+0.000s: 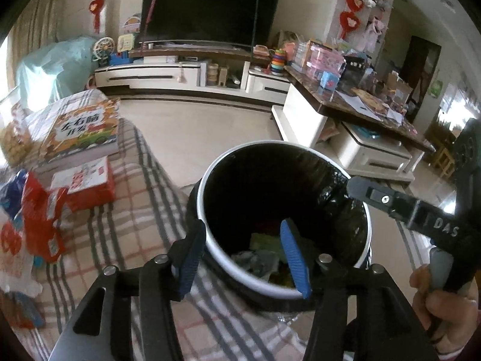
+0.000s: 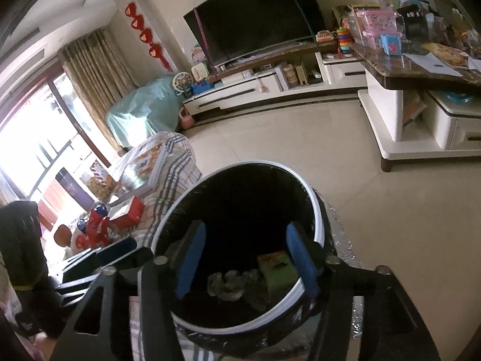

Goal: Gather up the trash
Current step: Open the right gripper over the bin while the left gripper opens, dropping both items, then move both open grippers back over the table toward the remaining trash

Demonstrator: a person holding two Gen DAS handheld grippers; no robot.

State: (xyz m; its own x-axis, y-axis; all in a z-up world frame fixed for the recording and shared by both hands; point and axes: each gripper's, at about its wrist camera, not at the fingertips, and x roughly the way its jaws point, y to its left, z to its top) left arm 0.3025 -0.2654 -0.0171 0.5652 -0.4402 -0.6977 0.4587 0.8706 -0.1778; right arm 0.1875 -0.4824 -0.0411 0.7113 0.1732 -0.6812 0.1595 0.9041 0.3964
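Observation:
A round trash bin with a white rim and black liner stands beside a plaid-covered seat. It also shows in the right wrist view. Inside lie a crumpled grey wrapper and a green packet. My left gripper is open and empty, its jaws straddling the near rim. My right gripper is open and empty above the bin's mouth; it shows in the left wrist view over the bin's right rim. Red snack wrappers lie on the plaid cover at the left.
Books and a red box lie on the plaid cover. A cluttered coffee table stands to the right, a TV on a low cabinet beyond the tiled floor.

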